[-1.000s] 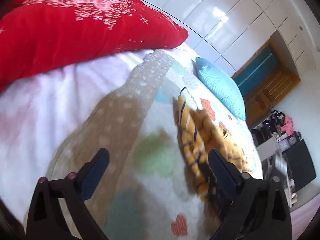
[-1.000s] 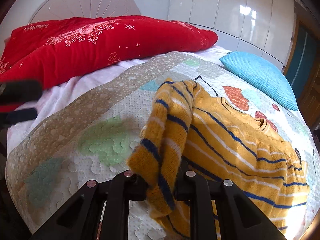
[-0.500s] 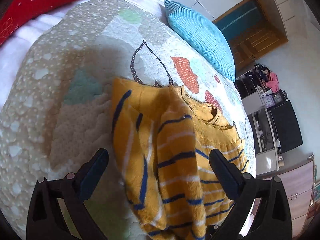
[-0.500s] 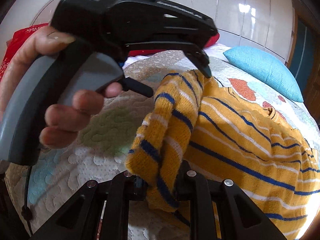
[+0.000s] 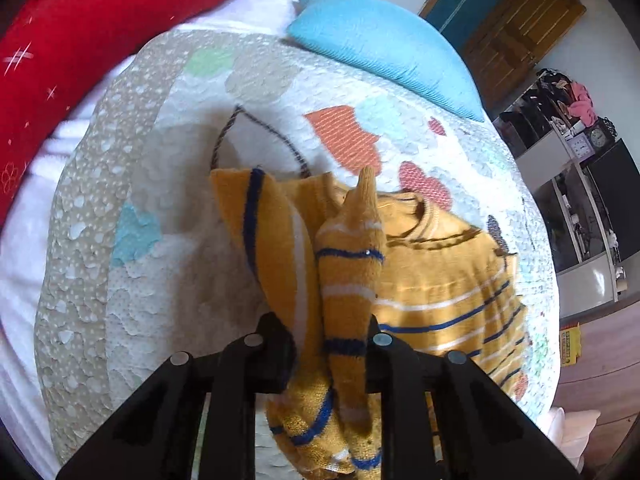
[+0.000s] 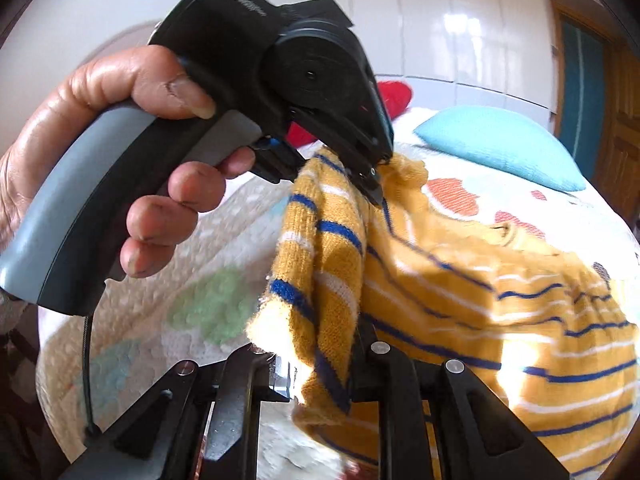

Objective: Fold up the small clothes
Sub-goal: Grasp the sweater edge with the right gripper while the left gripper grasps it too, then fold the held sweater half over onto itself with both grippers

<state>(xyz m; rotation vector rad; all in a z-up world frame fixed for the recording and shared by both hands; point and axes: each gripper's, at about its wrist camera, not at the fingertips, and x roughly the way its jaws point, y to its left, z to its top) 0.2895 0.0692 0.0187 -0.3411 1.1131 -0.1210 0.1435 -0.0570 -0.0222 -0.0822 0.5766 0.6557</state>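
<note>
A small mustard-yellow knitted sweater (image 5: 440, 280) with blue and white stripes lies on the patterned quilt (image 5: 168, 208); it also shows in the right wrist view (image 6: 500, 320). My left gripper (image 5: 330, 344) is shut on a bunched fold of the sweater near its upper edge. In the right wrist view the left gripper (image 6: 372, 176) shows held in a hand, pinching the sweater's raised edge. My right gripper (image 6: 320, 360) is shut on another bunched part of the same side, lower down. The fabric hangs lifted between the two.
A red cushion (image 5: 80, 32) lies at the head of the bed and a blue pillow (image 5: 384, 44) at the far side. White cabinets and a wooden door (image 5: 516, 20) stand beyond. Shelves with clutter (image 5: 568, 112) are at the right.
My left gripper swung from the open quilt over to the sweater and shut on its upper edge. My right gripper kept its hold and the sweater edge is raised.
</note>
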